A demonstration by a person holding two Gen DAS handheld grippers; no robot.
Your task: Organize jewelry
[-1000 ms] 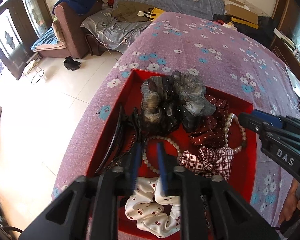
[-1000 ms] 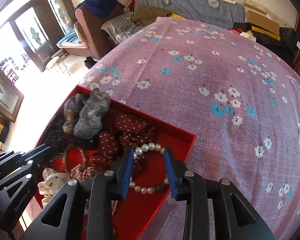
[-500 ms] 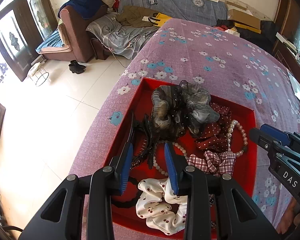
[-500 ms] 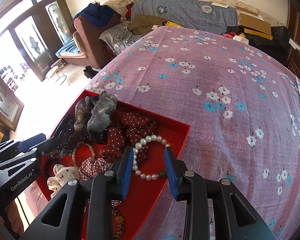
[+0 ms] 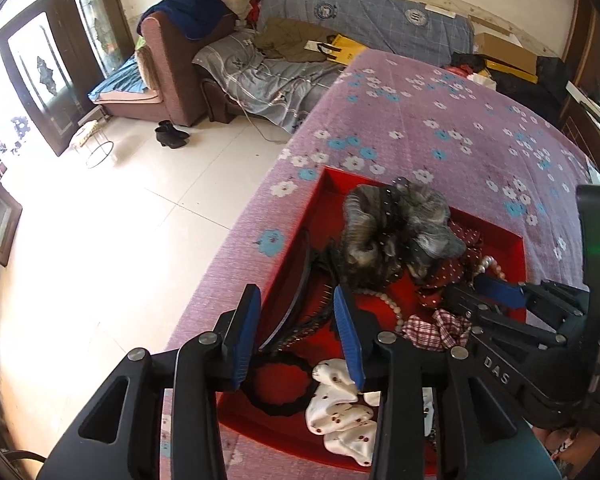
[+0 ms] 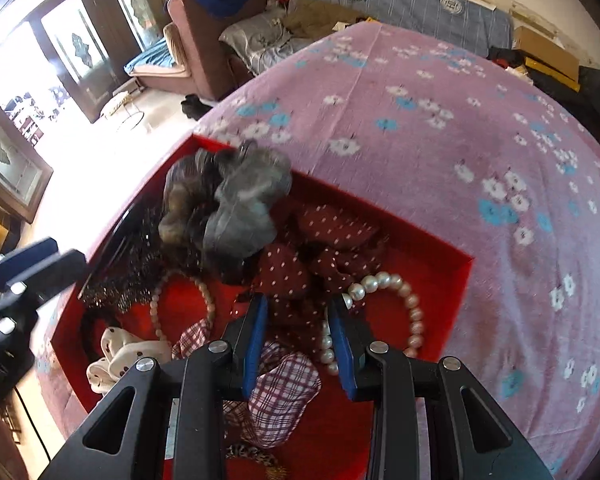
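- One red tray (image 6: 462, 270) sits on the purple flowered counter (image 6: 480, 128), at its near left edge
- In the tray: two pearl bracelets, a large-bead one (image 6: 410, 312) at the right and a small-bead one (image 6: 156, 300) toward the left; one grey scrunchie (image 6: 240, 200), one maroon dotted scrunchie (image 6: 288, 268), one plaid scrunchie (image 6: 280, 392), one white cherry-print scrunchie (image 5: 340, 412), one black hair tie (image 5: 278, 408), black clips (image 5: 300, 300) along the left wall
- Left tongs (image 5: 296, 332) open wide, empty, above the clips
- Right tongs (image 6: 298, 344) open, empty, over the maroon and plaid scrunchies, large-bead bracelet just right of its right finger
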